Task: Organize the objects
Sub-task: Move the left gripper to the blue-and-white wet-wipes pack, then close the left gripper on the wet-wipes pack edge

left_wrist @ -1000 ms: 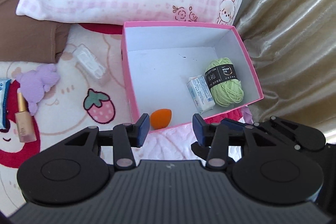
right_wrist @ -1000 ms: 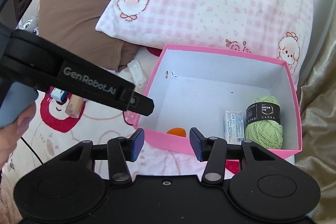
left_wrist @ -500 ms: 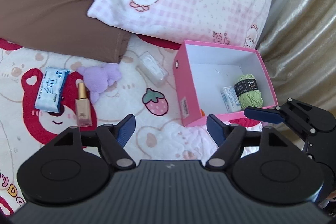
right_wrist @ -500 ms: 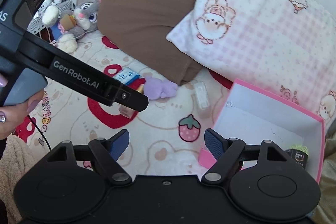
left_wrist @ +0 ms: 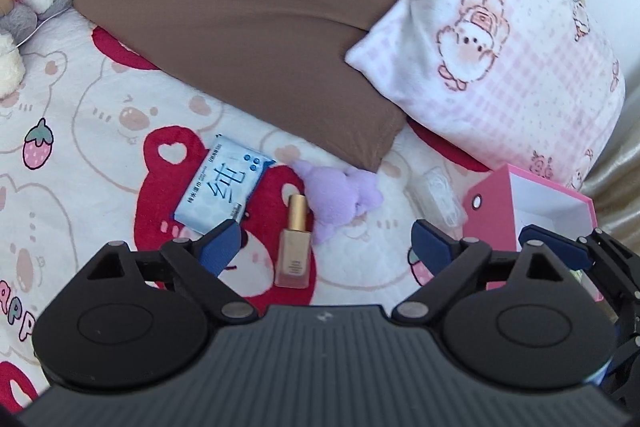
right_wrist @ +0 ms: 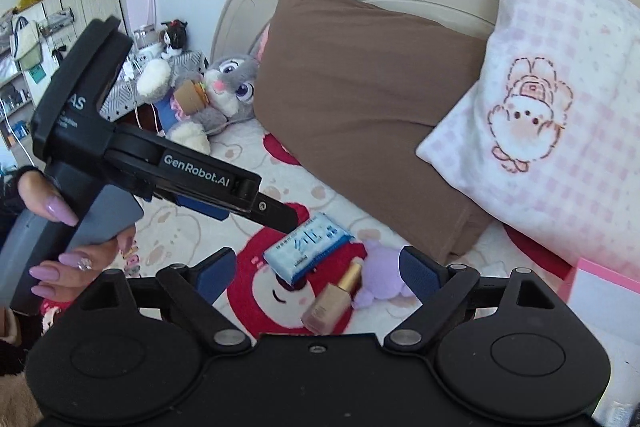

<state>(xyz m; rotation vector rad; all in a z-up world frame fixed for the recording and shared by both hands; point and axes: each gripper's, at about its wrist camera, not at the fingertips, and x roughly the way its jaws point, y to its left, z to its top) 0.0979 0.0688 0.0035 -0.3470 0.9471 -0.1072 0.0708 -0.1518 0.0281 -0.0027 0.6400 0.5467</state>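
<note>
The left gripper (left_wrist: 326,241) hangs above the bedspread with its blue pads spread wide and nothing between them; framed in that gap lies the foundation bottle (left_wrist: 295,247), flat on its side with the gold cap pointing away. The right gripper (right_wrist: 316,273) is likewise wide open and empty, looking down on the same cluster from farther back. Touching the bottle's cap end on the right is the purple plush (left_wrist: 340,195), and just to its left the blue tissue pack (left_wrist: 224,193) lies slantwise on the red bear print of the blanket (left_wrist: 100,115). Farther right, a clear plastic case (left_wrist: 438,195) rests just beside the pink box (left_wrist: 490,219), the likely destination, whose white inside shows only in part from here. Behind them the brown pillow (left_wrist: 248,23) and the pink checked pillow (left_wrist: 500,39) lean against the headboard. The bottle looks like the next pick, and several things could spoil it: it seems smooth and hard, so pads closing off-centre or along its length could squirt it sideways on the soft quilt; a descent too far right could snag the plush and drag both; and with both grippers crowding one spot, their fingers could knock together.
</note>
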